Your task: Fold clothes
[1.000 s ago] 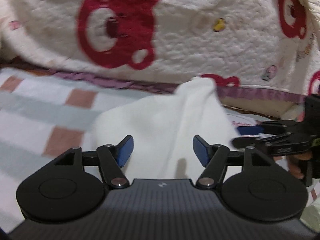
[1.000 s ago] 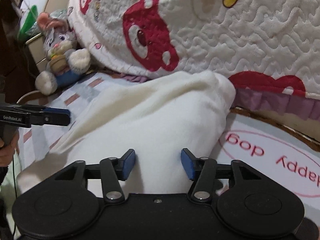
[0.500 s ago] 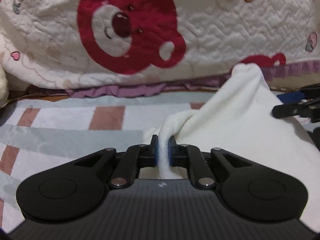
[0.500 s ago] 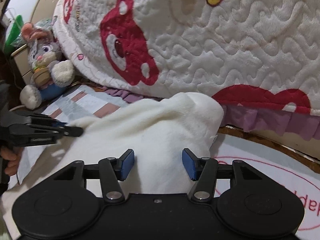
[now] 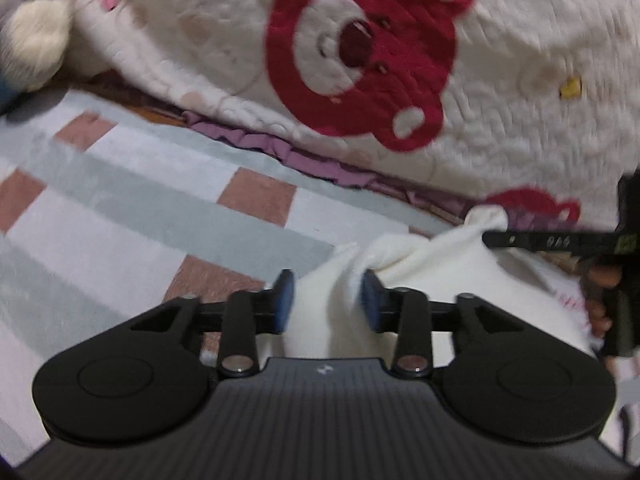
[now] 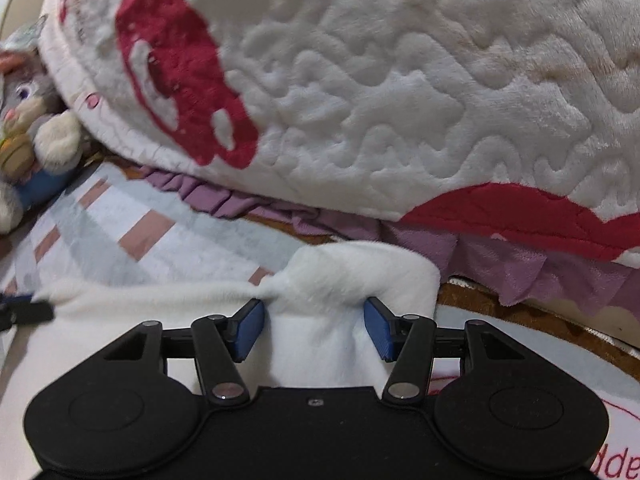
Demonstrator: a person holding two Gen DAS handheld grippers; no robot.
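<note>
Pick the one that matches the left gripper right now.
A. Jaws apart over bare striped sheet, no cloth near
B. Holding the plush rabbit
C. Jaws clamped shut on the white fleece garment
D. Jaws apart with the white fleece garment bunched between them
D. The left gripper has its blue pads spread apart, with a bunched fold of the white fleece garment standing between them.

Each gripper, the left gripper (image 5: 326, 306) and the right gripper (image 6: 315, 329), is matte black plastic with blue rubber fingertip pads (image 5: 285, 305), silver pivot screws behind them, round discs either side, and a ribbed housing.
</note>
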